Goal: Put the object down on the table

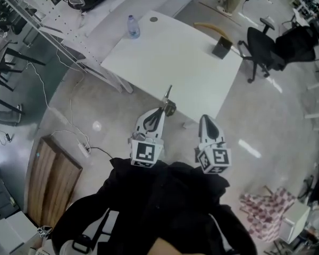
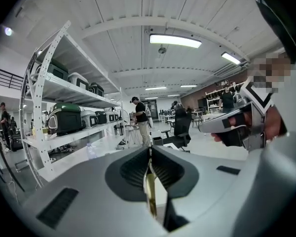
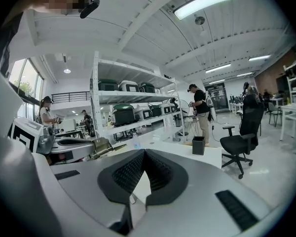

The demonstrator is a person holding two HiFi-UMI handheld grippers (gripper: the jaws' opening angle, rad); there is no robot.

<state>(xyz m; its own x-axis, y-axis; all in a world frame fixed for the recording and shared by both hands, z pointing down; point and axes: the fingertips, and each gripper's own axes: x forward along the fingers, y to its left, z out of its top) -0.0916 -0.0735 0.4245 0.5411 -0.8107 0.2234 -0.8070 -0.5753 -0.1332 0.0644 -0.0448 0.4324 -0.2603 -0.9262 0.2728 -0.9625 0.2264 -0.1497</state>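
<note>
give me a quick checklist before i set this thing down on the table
1. Left tongs gripping the metal object: ok, shut on it.
2. Right tongs out of the way: ok, shut, empty, beside the left.
3. Bare spot on the table: ok, the near half is bare.
4. Bottle and black box away from that spot: ok, both by the far edges.
5. Object over the table: not ok, it only reaches the near edge.
6. Height above the table: cannot tell.

Open table (image 1: 175, 62) middle, bottle (image 1: 133, 26), box (image 1: 221, 48) at edges
</note>
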